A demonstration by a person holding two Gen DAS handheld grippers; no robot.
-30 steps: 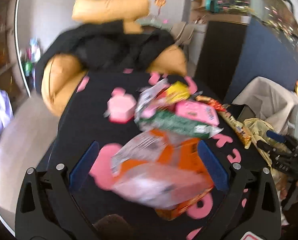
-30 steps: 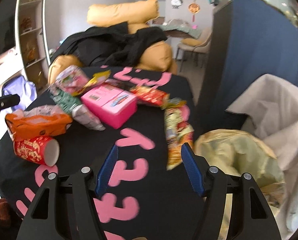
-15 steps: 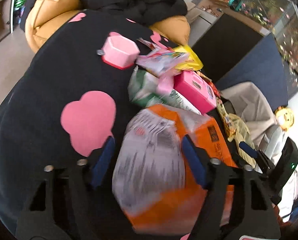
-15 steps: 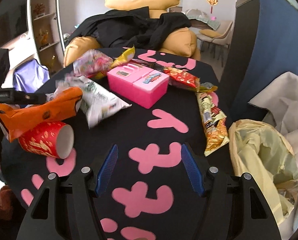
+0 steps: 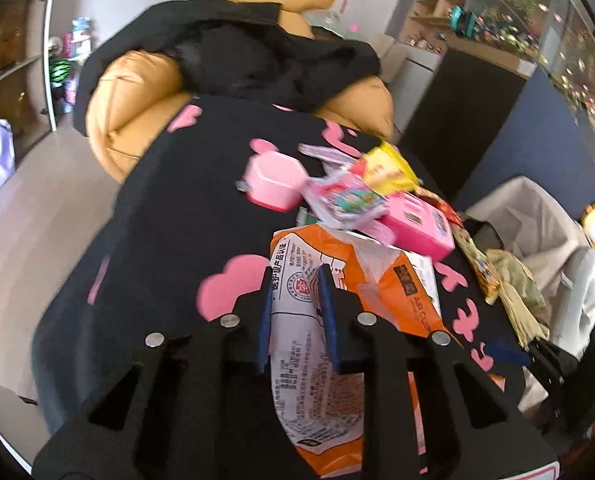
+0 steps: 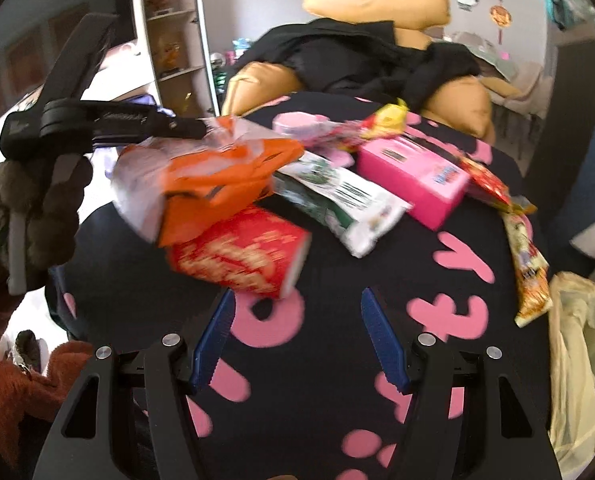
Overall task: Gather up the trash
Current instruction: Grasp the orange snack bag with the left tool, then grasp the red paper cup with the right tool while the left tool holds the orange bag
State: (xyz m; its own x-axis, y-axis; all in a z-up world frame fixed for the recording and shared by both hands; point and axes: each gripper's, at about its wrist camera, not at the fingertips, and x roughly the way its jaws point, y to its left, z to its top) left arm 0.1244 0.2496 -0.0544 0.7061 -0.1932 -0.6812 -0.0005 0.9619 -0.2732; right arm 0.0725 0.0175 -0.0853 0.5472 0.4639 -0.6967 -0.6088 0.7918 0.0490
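Note:
My left gripper [image 5: 295, 280] is shut on an orange and white snack bag [image 5: 337, 320]; in the right wrist view the bag [image 6: 217, 172] hangs lifted above a red paper cup [image 6: 241, 256] lying on its side. My right gripper [image 6: 297, 320] is open and empty, just in front of the cup. Behind lie a green and white wrapper [image 6: 337, 200], a pink box [image 6: 413, 180], a long snack packet [image 6: 525, 256], a yellow wrapper [image 5: 389, 168] and a pink hexagonal container [image 5: 273, 180].
The table has a black cloth with pink shapes [image 6: 317, 400]. A yellowish trash bag [image 6: 581, 360] hangs open at its right edge. An orange sofa with black clothes [image 5: 237, 60] stands behind the table. A white shelf [image 6: 173, 40] is at the far left.
My left gripper closed on the orange bag and lifted it off the table. My right gripper moved left and closer to the red cup.

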